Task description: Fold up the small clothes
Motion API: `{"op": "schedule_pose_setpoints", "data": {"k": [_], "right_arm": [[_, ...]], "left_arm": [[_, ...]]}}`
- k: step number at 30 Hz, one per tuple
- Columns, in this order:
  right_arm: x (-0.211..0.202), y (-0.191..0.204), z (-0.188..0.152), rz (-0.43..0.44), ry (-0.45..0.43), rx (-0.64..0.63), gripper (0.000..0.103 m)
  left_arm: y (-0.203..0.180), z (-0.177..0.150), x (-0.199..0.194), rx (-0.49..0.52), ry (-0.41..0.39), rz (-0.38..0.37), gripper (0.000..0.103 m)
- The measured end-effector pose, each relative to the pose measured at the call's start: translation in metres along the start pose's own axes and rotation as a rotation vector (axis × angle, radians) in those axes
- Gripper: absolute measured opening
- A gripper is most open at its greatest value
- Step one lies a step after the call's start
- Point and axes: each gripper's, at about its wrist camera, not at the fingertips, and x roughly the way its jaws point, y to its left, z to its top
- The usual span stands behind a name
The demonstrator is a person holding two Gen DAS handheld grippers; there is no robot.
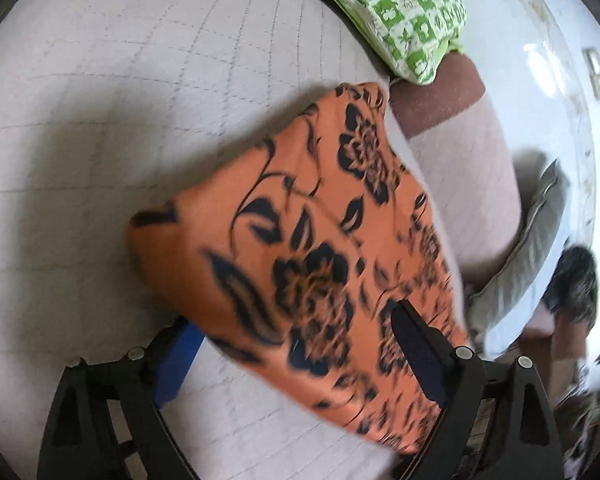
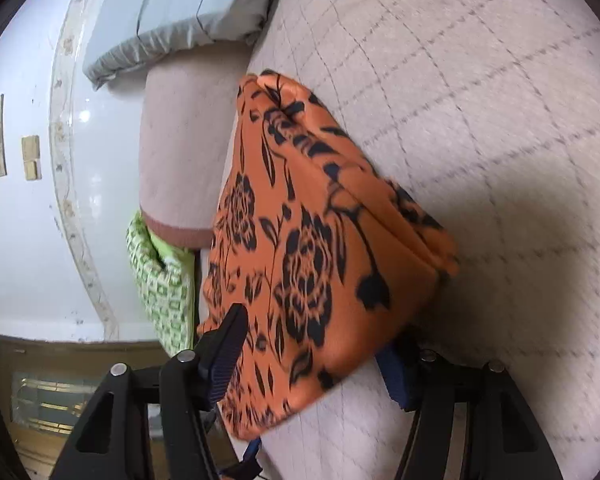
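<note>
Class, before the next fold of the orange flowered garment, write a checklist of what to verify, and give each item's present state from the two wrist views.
1. Left gripper has cloth between its fingers: ok, the orange flowered garment lies across them.
2. Right gripper likewise: ok, the garment drapes between its fingers.
3. Firmness of either grip: cannot tell, cloth hides the contact.
4. Garment already folded over: ok, doubled layers show at its far edge.
5. Garment fully on the quilted bed surface: not ok, one side overhangs the edge.
6. Green patterned pillow and grey cushion apart from the garment: ok.
</note>
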Motion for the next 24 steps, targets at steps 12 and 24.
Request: {"op": "schedule_pose_setpoints", "data": {"k": [12,24], "right_arm": [[0.022,0.018,0.008,-0.112,-0.121,-0.160,0.021],[-0.016,0.055,-0.021,-0.151,-0.208,-0.407,0.016]], "left_arm": [[0.008,-0.003,0.002,-0.063,-0.038,-0.010,0.015],[0.013,-0.030,-0.048,-0.001,-0.090,-0.020,0.012]]}}
